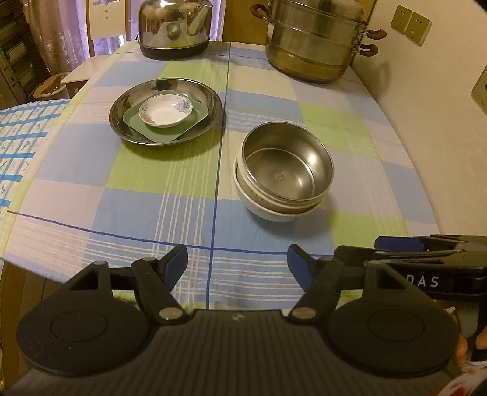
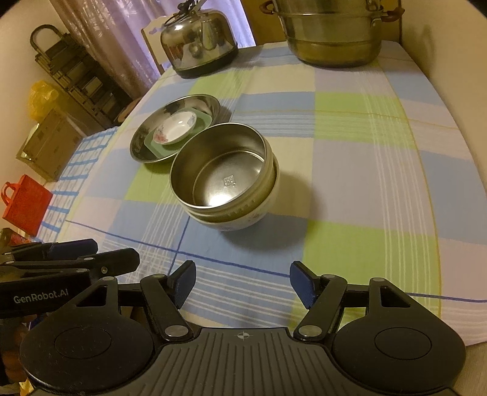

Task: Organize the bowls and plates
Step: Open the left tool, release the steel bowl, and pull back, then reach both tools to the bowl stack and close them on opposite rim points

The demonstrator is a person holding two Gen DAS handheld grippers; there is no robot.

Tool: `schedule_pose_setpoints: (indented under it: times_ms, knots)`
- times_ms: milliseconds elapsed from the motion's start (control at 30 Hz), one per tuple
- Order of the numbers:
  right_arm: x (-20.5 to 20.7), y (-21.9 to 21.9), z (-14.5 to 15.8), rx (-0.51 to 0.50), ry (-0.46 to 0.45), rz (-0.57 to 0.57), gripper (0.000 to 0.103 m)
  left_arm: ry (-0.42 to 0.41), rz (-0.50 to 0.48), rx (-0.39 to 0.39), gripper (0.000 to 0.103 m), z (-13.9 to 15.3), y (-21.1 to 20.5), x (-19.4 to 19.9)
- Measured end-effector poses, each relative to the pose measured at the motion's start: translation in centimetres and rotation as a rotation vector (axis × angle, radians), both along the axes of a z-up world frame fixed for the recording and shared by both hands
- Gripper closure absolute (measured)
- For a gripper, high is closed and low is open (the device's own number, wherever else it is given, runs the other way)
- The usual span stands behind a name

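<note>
A steel plate (image 1: 121,120) holds a green square plate (image 1: 201,114) with a small white floral dish (image 1: 166,110) on top. To its right a steel bowl (image 1: 286,161) sits nested in a white bowl (image 1: 268,210). The same stacks show in the right wrist view: steel plate (image 2: 140,143), green plate (image 2: 204,121), dish (image 2: 175,128), steel bowl (image 2: 222,170), white bowl (image 2: 243,224). My left gripper (image 1: 237,262) is open and empty over the table's near edge. My right gripper (image 2: 243,283) is open and empty, near the bowls.
A steel kettle (image 1: 173,27) and a tiered steamer pot (image 1: 316,42) stand at the back of the checked tablecloth (image 1: 152,189). A wall (image 1: 441,91) runs along the right. A red bag (image 2: 26,204) and shelves (image 2: 79,82) stand left of the table.
</note>
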State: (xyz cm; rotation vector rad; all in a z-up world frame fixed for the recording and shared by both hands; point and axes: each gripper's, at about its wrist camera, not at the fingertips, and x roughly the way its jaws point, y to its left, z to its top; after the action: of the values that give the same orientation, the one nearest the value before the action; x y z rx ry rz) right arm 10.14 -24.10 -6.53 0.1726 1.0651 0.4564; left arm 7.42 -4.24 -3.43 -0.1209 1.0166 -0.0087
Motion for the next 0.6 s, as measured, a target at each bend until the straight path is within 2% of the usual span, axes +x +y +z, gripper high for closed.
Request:
schedule_pose_setpoints:
  times_ms: [400,600]
  knots:
    - [0.3,0.6,-0.9,-0.005,0.026,0.025,0.034,0.032,0.028,0.004,0.032,-0.8,0.9,-0.3]
    - [1.1,0.7,-1.2,0.001,0.035,-0.007,0.034,0.033,0.024,-0.016,0.031,-1.1,1.8,0.4]
